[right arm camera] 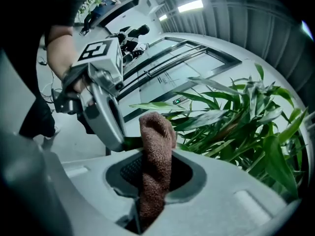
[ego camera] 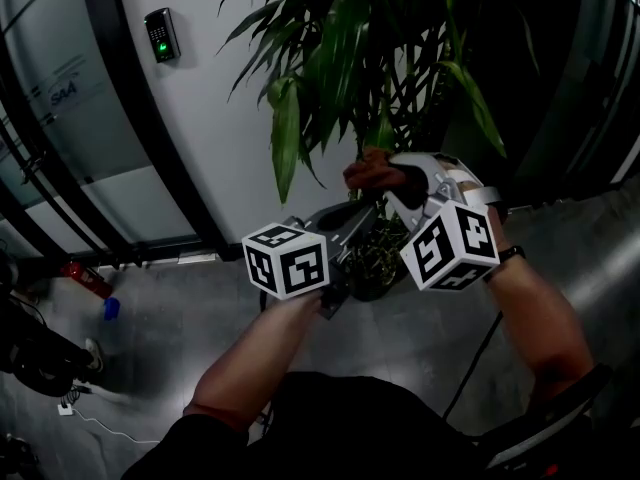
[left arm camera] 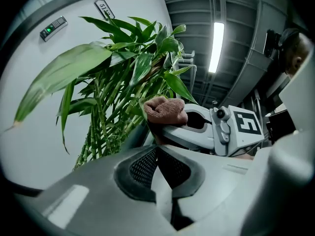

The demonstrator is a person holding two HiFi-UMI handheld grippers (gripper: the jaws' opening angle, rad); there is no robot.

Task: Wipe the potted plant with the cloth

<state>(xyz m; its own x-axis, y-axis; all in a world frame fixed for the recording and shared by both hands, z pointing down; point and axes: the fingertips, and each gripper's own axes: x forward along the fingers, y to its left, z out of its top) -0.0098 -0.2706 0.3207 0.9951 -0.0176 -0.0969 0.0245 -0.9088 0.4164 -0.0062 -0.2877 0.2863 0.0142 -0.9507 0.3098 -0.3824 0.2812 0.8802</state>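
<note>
- The left gripper [left arm camera: 165, 181] is resting with its jaws together, near the stems.
- The right gripper [right arm camera: 153, 178] is pinching the cloth [right arm camera: 156, 141]; ideally it should be stroking gently along one leaf.
- The plant [ego camera: 350, 58] is standing just beyond.

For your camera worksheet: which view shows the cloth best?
Right gripper view: the cloth stands central, clamped in the right gripper. Left gripper view shows its bunched tip; head view, a dim patch.
</note>
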